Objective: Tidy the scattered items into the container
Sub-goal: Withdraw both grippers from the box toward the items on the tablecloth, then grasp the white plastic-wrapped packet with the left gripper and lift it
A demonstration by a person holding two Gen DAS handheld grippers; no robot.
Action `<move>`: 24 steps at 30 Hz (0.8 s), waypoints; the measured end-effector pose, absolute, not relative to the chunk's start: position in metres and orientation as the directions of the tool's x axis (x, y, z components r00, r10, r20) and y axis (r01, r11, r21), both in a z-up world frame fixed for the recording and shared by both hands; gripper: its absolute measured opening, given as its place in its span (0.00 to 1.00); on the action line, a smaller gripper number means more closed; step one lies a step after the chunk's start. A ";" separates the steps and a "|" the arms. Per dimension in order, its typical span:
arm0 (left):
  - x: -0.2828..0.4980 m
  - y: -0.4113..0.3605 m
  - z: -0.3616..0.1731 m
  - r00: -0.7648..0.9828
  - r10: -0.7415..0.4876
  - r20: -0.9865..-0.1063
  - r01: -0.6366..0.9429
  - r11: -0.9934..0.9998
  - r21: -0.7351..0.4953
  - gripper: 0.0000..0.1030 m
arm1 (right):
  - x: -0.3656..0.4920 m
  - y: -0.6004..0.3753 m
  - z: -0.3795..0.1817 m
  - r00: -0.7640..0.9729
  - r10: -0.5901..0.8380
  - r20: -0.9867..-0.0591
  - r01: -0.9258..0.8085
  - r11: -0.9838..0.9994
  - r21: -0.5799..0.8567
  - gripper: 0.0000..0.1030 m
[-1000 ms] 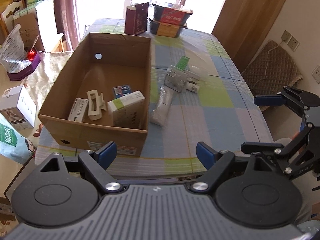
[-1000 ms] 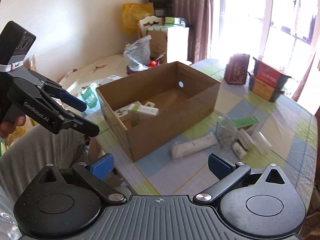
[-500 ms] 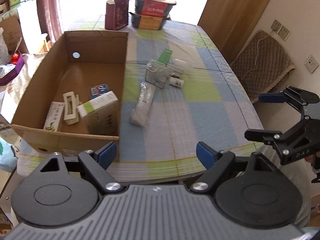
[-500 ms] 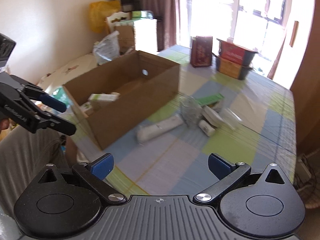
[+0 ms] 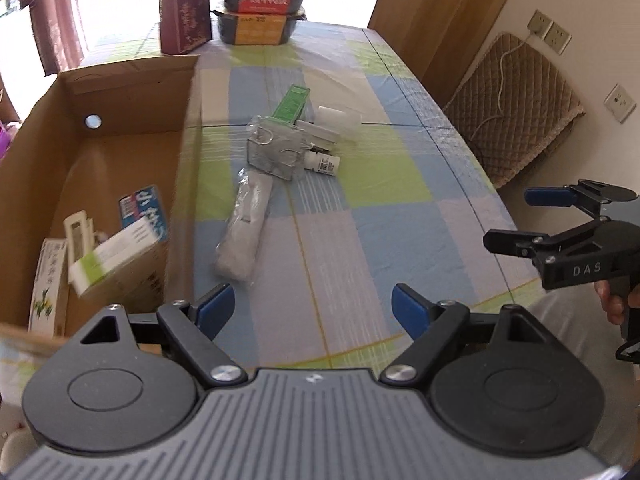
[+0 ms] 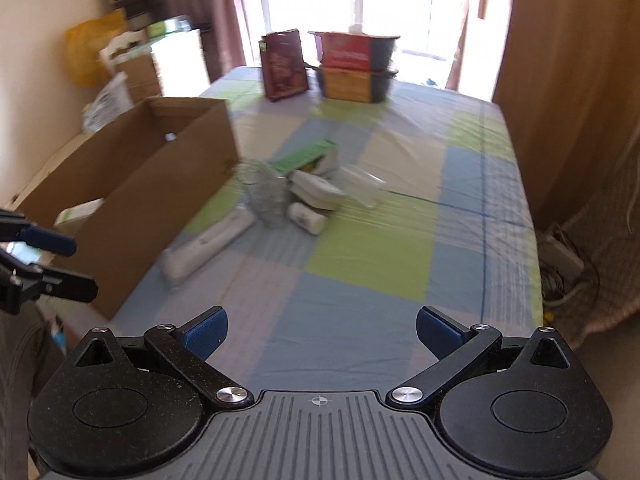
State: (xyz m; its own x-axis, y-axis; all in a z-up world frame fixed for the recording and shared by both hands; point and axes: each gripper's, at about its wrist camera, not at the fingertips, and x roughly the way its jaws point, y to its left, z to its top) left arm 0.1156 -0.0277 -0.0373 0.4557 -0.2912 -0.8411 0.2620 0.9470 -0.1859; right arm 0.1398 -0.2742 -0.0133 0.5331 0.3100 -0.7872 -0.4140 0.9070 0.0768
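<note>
Checked blue-green tablecloth (image 5: 360,240) holds cardboard box (image 5: 132,92) beside scattered items.

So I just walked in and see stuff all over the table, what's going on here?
A person holds a hand-held gripper in each hand, tidying loose items into the cardboard box. Both the left hand-held gripper and the right hand-held gripper are open and empty, above the near end of the table. A few boxes already lie in the cardboard box. Still out on the cloth are a long white packet, a clear plastic bag, a small white bottle and a green box.
</note>
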 end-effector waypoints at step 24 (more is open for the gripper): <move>0.277 -0.087 -0.173 0.204 0.088 -0.975 0.380 0.911 0.162 0.53 | 0.240 -0.344 -0.079 0.504 0.260 -0.824 -0.062 0.962 0.265 1.00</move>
